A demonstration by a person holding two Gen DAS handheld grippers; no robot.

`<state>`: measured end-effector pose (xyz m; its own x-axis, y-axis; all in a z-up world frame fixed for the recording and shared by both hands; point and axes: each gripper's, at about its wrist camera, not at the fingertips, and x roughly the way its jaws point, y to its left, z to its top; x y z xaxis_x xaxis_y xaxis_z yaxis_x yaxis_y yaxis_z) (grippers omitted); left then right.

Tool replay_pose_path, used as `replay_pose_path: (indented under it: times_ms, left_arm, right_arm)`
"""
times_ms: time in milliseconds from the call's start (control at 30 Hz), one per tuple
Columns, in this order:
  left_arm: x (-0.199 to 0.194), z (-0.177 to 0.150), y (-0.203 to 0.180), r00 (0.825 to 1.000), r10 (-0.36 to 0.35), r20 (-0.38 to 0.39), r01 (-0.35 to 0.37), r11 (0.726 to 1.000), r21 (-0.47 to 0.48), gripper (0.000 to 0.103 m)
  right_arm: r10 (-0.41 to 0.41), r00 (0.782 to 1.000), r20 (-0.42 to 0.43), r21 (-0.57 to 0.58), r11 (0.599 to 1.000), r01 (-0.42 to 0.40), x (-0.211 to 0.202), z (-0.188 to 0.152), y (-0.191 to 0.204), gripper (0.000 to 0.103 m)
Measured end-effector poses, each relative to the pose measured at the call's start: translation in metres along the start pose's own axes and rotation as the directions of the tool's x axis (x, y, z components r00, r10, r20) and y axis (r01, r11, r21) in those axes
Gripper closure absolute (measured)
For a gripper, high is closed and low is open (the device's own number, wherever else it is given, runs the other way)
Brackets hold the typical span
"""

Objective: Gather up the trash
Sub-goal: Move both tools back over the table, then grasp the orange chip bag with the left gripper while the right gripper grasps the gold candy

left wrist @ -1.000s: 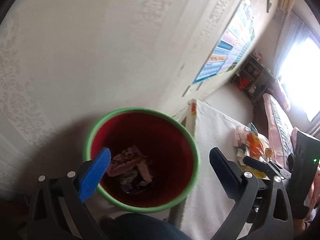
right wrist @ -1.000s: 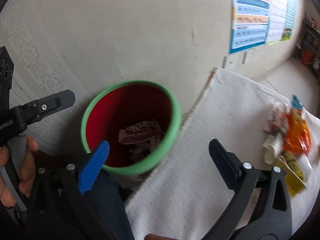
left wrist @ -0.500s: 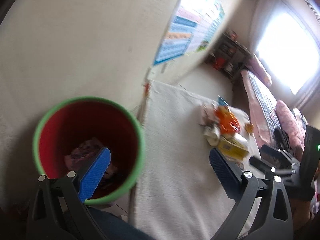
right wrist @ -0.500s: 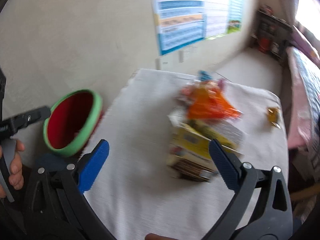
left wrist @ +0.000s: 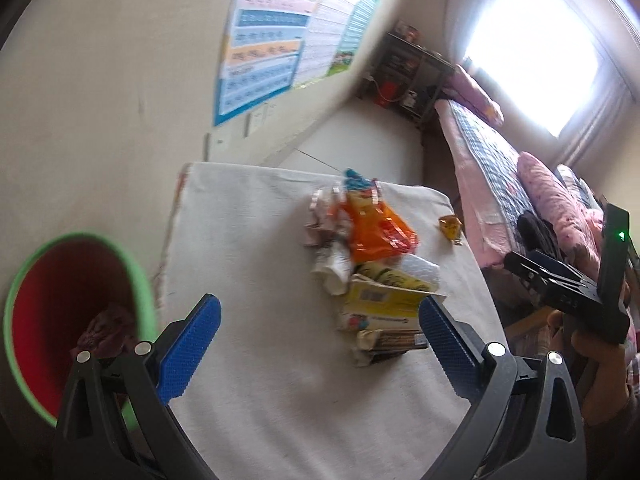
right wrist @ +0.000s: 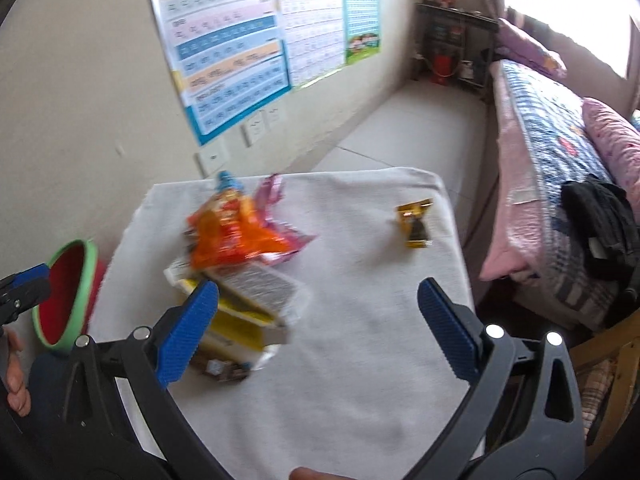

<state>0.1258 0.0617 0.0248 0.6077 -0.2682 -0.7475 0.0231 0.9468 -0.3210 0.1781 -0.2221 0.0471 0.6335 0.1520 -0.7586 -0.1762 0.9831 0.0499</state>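
Note:
A heap of wrappers lies on the white-clothed table (left wrist: 256, 264): an orange packet (left wrist: 376, 232) (right wrist: 232, 236), a yellow carton (left wrist: 380, 300) (right wrist: 240, 320) and crumpled white paper (left wrist: 332, 268). A small gold wrapper (left wrist: 450, 226) (right wrist: 414, 224) lies apart near the far right corner. The green-rimmed red bin (left wrist: 60, 320) (right wrist: 68, 292) stands left of the table with dark trash inside. My left gripper (left wrist: 316, 344) is open above the table's near side, empty. My right gripper (right wrist: 316, 320) is open over the table, empty; its body (left wrist: 568, 288) shows at the right of the left wrist view.
A wall with a coloured poster (right wrist: 224, 64) runs behind the table. A bed with pink and checked bedding (right wrist: 560, 168) stands to the right, a dark shelf (right wrist: 452, 48) at the far end. A black bag (right wrist: 600, 224) lies on the bed.
Both grippers have swung right, away from the bin and over the table. The bin has slid to the left edge of both views; the wrapper heap now sits ahead. Both stay open.

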Motion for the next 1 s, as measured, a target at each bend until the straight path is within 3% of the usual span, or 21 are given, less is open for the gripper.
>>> replay_pose_path:
  times_ms: [233, 533, 833, 1000]
  left_arm:
    - [0.037, 0.026, -0.032, 0.997, -0.049, -0.060, 0.049, 0.999, -0.002, 0.008]
    - [0.101, 0.055, -0.044, 0.987, -0.075, -0.144, 0.064, 0.995, -0.082, 0.008]
    - [0.175, 0.082, -0.070, 0.977, 0.005, -0.214, -0.017, 0.999, -0.051, 0.009]
    - [0.192, 0.086, -0.072, 0.969, 0.038, -0.243, -0.056, 0.996, -0.069, 0.010]
  right_arm:
    - [-0.060, 0.998, -0.020, -0.012, 0.998, 0.060, 0.027, 0.008, -0.031, 0.005]
    - [-0.053, 0.996, -0.070, 0.062, 0.996, 0.058, 0.080, 0.028, -0.068, 0.005]
    - [-0.055, 0.990, -0.132, 0.117, 0.991, 0.070, 0.135, 0.041, -0.106, 0.006]
    - [-0.051, 0.985, -0.164, 0.141, 0.987, 0.075, 0.160, 0.041, -0.122, 0.011]
